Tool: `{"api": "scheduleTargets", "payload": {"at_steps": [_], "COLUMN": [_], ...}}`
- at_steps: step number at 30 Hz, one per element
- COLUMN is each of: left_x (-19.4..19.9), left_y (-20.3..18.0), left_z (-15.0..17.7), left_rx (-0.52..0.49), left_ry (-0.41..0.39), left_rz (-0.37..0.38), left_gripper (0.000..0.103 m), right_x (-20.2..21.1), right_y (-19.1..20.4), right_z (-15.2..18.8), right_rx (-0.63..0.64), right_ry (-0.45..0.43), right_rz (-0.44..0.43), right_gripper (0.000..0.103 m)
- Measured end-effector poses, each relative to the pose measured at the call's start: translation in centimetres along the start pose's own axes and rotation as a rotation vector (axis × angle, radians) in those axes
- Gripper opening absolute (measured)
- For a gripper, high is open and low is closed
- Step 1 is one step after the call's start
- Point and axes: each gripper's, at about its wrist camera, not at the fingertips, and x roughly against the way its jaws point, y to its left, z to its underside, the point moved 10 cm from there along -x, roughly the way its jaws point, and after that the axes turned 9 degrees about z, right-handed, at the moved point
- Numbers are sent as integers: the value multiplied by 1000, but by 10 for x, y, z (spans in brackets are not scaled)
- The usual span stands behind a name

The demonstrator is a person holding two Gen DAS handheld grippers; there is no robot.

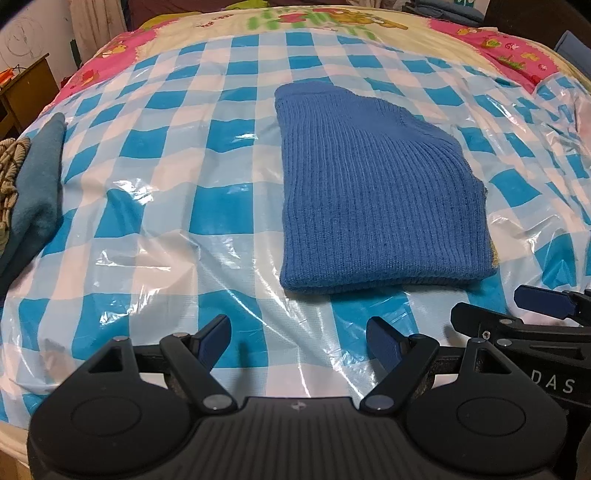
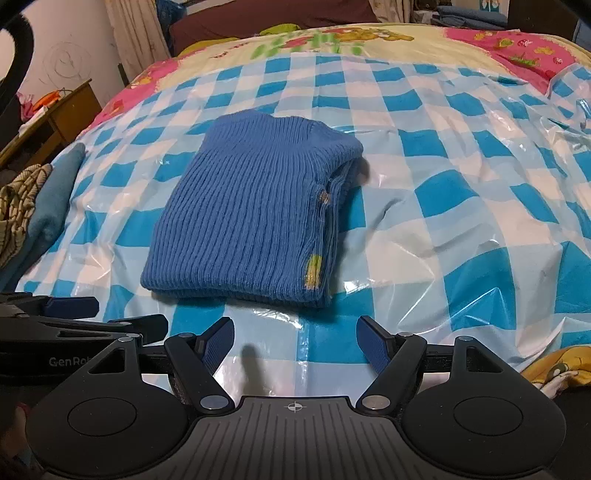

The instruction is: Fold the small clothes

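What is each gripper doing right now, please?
Left gripper: open, holding nothing, short of the folded blue ribbed knit sweater.
Right gripper: open, holding nothing.

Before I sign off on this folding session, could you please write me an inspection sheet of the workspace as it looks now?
Surface: blue-and-white checked plastic sheet, crinkled, spread over a cartoon-print bed cover.
Job's things: blue ribbed knit garment lying folded on the sheet, layered edges on its right side, touched by neither gripper.
Clutter: teal cloth and a striped fabric at the sheet's left edge.
Grippers: left hand-held gripper open, empty; right hand-held gripper open, empty; both short of the garment's near edge.
Cables: nothing seen.
Surroundings: wooden furniture at left, curtain behind the bed.
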Motion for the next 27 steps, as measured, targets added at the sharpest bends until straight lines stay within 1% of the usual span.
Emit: {"api": "scheduleTargets", "payload": {"at_steps": [27], "left_x": [-1], "left_y": [-1], "left_z": [0], "left_rx": [-5], "left_ry": [4], "left_rz": [-8], "left_gripper": [85], "right_x": [-2], "right_y": [-1], "right_z": [4], "right_rx": [-18], "right_ry": [15], "right_rz": [-6], "right_gripper": [75]}}
